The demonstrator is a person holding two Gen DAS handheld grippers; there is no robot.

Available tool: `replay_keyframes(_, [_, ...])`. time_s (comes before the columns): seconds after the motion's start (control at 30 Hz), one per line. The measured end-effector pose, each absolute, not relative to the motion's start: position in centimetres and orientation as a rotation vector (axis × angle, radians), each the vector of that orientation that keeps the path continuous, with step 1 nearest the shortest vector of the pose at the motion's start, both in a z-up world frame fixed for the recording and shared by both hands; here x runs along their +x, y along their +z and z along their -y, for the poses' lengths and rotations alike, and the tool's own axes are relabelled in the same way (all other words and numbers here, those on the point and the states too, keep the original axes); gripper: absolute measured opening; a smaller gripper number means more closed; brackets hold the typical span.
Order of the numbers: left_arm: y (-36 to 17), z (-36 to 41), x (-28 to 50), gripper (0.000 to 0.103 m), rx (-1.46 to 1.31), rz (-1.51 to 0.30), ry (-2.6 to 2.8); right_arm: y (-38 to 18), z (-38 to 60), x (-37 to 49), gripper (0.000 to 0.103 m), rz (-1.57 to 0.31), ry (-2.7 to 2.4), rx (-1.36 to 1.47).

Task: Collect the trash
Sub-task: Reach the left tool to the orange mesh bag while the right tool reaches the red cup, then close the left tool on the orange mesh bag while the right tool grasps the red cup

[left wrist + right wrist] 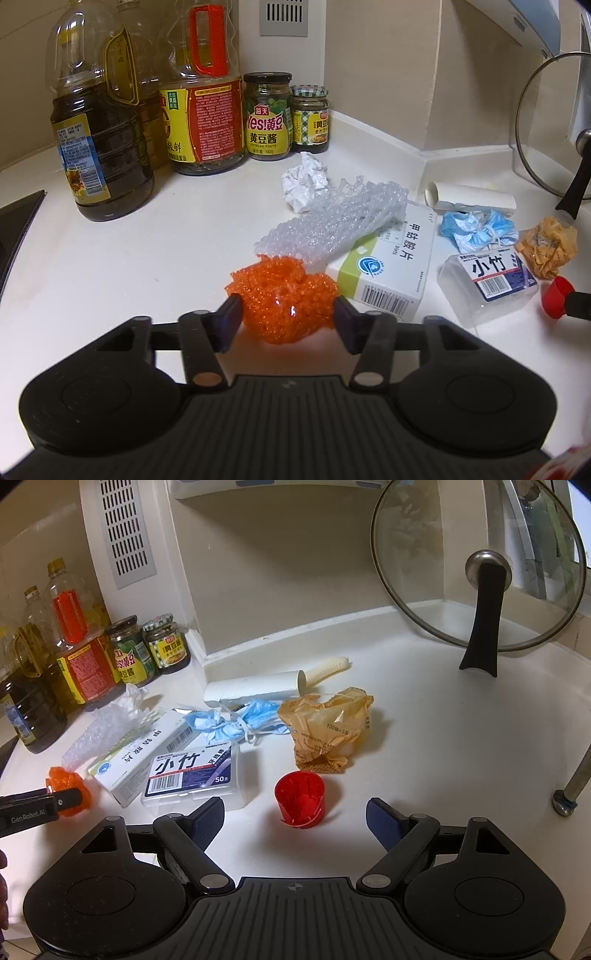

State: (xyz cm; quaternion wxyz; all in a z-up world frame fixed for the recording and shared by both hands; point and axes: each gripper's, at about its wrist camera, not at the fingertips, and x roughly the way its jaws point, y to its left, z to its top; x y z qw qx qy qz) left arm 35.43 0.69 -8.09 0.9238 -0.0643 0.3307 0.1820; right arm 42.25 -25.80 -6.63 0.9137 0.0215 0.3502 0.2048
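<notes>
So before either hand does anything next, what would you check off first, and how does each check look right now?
1. Left gripper fingers on both sides of the orange mesh ball: ok.
2. Firm grip on the ball: cannot tell; the fingers touch its sides, but squeeze is not visible.
3. Ball free of the bubble wrap behind it: cannot tell; they look in contact.
4. Right gripper open and lined up with the red cap: ok, the cap lies just ahead of the fingers.
5. Space around the cap: ok; the floss box and yellow bag lie apart from it.
</notes>
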Motion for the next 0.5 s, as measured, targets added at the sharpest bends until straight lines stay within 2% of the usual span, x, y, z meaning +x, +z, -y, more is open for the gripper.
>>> replay_keyframes(0.2, [-7.3,-0.6,35.0,0.03,-0.117,-0.683,0.359,-6.8,25.5,42.5,0.079,-0.72,0.417,0.047])
replay_keyframes(0.5, [-6.1,-0.5,32.8,0.028,-0.156,-0.68,0.336,-7.5,24.6,43.4,0.064,-0.719,0.403,0.015])
